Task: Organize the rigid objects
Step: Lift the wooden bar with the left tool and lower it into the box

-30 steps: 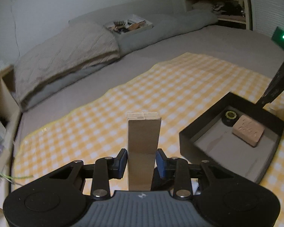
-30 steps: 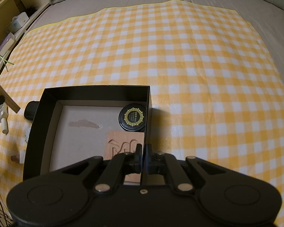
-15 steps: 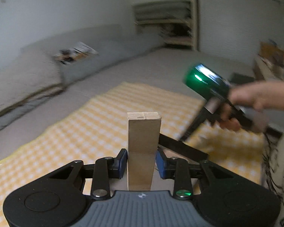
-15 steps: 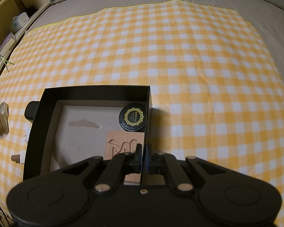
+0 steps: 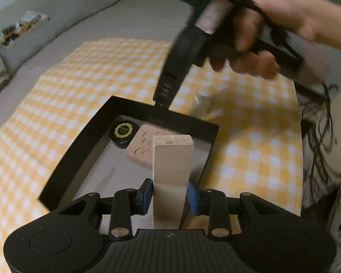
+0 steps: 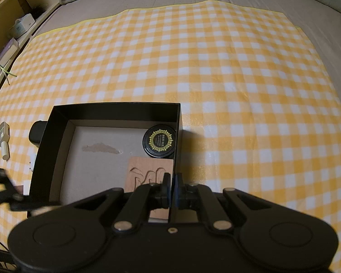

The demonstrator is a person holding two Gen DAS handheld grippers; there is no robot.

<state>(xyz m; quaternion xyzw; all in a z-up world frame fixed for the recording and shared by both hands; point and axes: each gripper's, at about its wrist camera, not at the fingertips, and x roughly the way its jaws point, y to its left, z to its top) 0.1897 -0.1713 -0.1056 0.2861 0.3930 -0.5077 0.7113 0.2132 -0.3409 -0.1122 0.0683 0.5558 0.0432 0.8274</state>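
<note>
1. Left gripper [image 5: 170, 193]: its blue pads are clamped on the two sides of a pale wooden block [image 5: 171, 159], which stands up out of the jaws, its far end pointing away from the camera.
2. Position of the block: it hangs over the near part of the black box [image 5: 134, 103], an open shallow tray with a grey cardboard floor, lying on the yellow checked cloth [image 6: 216, 68].
3. Contents of the box: a round black tin with a gold sunburst lid [image 6: 159, 141] sits in one corner; a carved wooden tile [image 6: 150, 173] lies just beside it, touching or nearly so. The rest of the floor is bare.
4. Right gripper [image 6: 171, 182]: its jaws are closed on the thin side wall of the box, apparently steadying it. In the left wrist view the person's hand [image 5: 261, 41] holds this tool above the far rim.
5. Loose items outside the box: a small white piece [image 6: 3, 138] and a dark object [image 6: 36, 132] lie on the cloth by the far side wall.
6. Step in hand (judged): carrying the block to the box for placing.
7. Next move (judged): lower the block onto the bare floor, clear of tile and tin, then release.
</note>
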